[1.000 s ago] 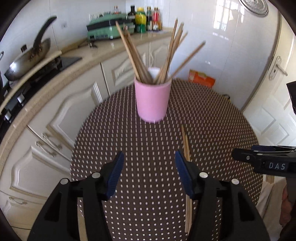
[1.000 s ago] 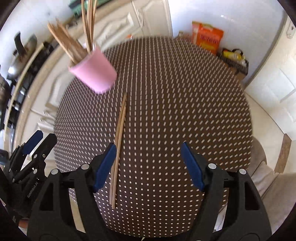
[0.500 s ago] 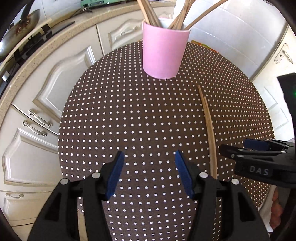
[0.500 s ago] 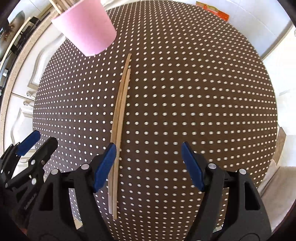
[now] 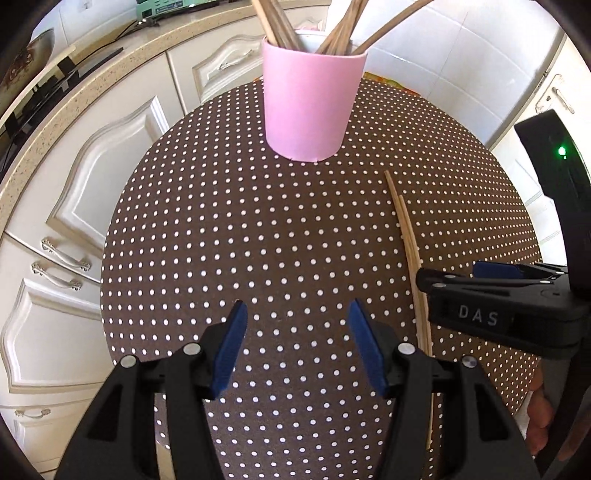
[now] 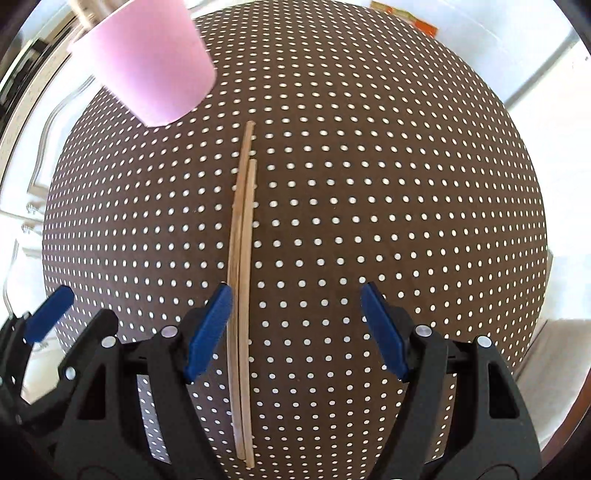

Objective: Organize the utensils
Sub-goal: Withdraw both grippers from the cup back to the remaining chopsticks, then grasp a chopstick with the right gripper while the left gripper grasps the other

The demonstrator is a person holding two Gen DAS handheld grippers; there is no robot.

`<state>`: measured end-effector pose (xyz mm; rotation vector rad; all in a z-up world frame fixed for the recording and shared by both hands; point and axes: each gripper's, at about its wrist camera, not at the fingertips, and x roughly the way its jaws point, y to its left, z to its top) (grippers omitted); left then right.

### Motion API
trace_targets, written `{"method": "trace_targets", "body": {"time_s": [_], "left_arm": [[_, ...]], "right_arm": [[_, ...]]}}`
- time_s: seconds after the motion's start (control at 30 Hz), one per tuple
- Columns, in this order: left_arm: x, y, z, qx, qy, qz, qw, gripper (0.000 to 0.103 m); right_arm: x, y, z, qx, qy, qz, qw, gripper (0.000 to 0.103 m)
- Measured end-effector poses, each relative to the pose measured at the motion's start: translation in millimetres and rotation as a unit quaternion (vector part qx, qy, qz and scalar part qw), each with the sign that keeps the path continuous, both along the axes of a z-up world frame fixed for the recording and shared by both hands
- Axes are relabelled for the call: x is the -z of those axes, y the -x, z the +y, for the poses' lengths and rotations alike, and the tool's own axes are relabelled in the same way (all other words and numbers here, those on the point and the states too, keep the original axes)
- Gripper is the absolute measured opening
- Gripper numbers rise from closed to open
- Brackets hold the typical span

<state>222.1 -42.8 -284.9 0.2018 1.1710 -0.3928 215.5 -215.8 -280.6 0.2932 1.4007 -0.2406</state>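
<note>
Right gripper [image 6: 295, 325] nearer, jaws apart and empty; chopstick pair [image 6: 242, 266] lies lengthwise just inside its left pad.

Cream cabinets [image 5: 122, 155], speckled countertop [image 5: 74, 99], white tiled wall [image 5: 461, 74], sunlit door [image 5: 554, 96].

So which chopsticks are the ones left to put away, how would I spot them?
Find the round table with the brown, white-dotted cloth and the pink cup standing on it. Just beyond the cup's foot, a pair of chopsticks lies flat on the cloth, side by side. All the other chopsticks stand upright in the cup.
</note>
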Motion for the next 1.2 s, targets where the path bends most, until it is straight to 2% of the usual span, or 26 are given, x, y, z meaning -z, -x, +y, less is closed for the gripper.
{"method": "trace_targets", "body": {"time_s": [0.2, 0.3, 0.37, 0.4, 0.43, 0.53, 0.7, 0.83, 1.0, 1.1, 1.2], "left_arm": [[3, -2, -1, -0.005, -0.005, 0.005, 1.0, 0.057], [4, -1, 0, -0.007, -0.005, 0.006, 0.9999, 0.057], [3, -3, -1, -0.009, -0.002, 0.007, 0.9999, 0.057], [2, -4, -3, -0.01, 0.001, 0.008, 0.9999, 0.057], [2, -5, -4, -0.01, 0.005, 0.009, 0.9999, 0.057], [-1, -9, -14, -0.007, 0.018, 0.011, 0.9998, 0.057], [1, -18, -41, 0.005, 0.042, 0.027, 0.9988, 0.057], [8, -22, -67, 0.018, 0.043, 0.039, 0.9982, 0.057], [23, -25, -93, 0.023, 0.017, 0.048, 0.9984, 0.057], [31, -31, -105, -0.006, -0.042, 0.025, 0.9988, 0.057], [32, -38, -114, -0.02, -0.048, 0.027, 0.9983, 0.057]], "right_arm": [[0, 2, -23, 0.005, -0.01, 0.005, 1.0, 0.072], [5, -2, -21, -0.01, 0.017, 0.005, 1.0, 0.071], [-1, -7, -13, -0.022, 0.029, -0.016, 0.999, 0.053], [-4, -10, -11, -0.027, 0.032, -0.024, 0.999, 0.024], [-8, -15, -10, -0.029, 0.033, -0.025, 0.999, 0.015], [-12, -20, -19, -0.02, 0.003, -0.034, 0.999, 0.007], [-17, -3, -71, 0.03, -0.078, -0.041, 0.996, 0.006], [-28, 9, -104, 0.061, -0.101, -0.057, 0.991, 0.006], [-45, 25, -139, 0.093, -0.132, -0.083, 0.983, 0.006], [-49, 32, -152, 0.102, -0.14, -0.09, 0.981, 0.006], [-48, 39, -159, 0.106, -0.141, -0.093, 0.98, 0.006]]}}
